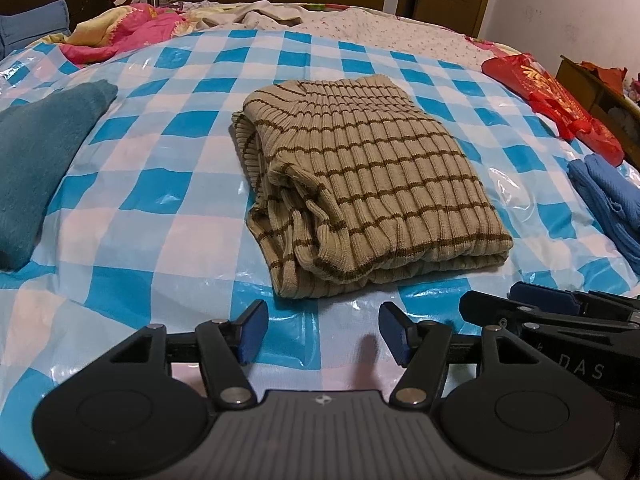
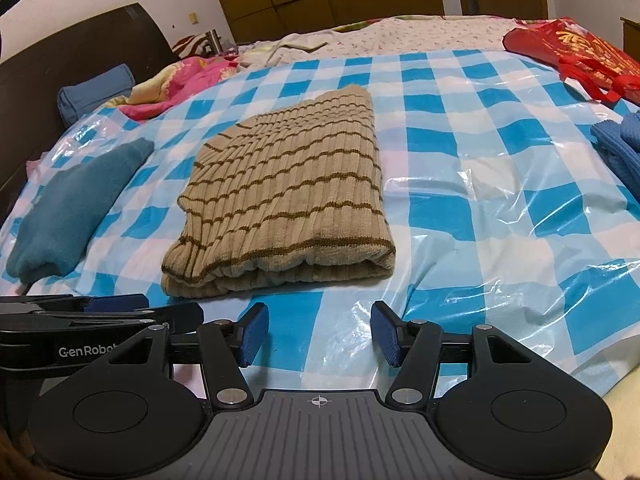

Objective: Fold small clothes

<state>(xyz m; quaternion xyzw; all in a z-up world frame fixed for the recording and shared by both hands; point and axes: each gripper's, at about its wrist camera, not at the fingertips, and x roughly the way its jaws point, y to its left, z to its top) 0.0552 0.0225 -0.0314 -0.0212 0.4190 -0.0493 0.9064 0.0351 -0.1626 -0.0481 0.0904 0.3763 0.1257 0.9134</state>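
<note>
A beige knit sweater with thin brown stripes [image 1: 360, 168] [image 2: 288, 192] lies folded into a thick rectangle on the blue-and-white checked plastic sheet [image 1: 160, 208] [image 2: 460, 208] that covers the bed. My left gripper [image 1: 324, 320] stands open just short of the sweater's near edge, with nothing between its blue pads. Beside it on the right, my right gripper [image 2: 320, 320] is also open and empty, at the sweater's near right corner. Each gripper shows at the edge of the other's view: the right gripper [image 1: 560, 308], the left gripper [image 2: 116, 304].
A folded teal garment [image 1: 36, 160] [image 2: 76, 200] lies left of the sweater. A blue knit garment [image 1: 608, 200] [image 2: 620, 144] and a red bag [image 1: 560, 100] [image 2: 580, 52] lie to the right. A pink quilt [image 1: 132, 28] and a blue pillow [image 2: 92, 92] sit near the headboard.
</note>
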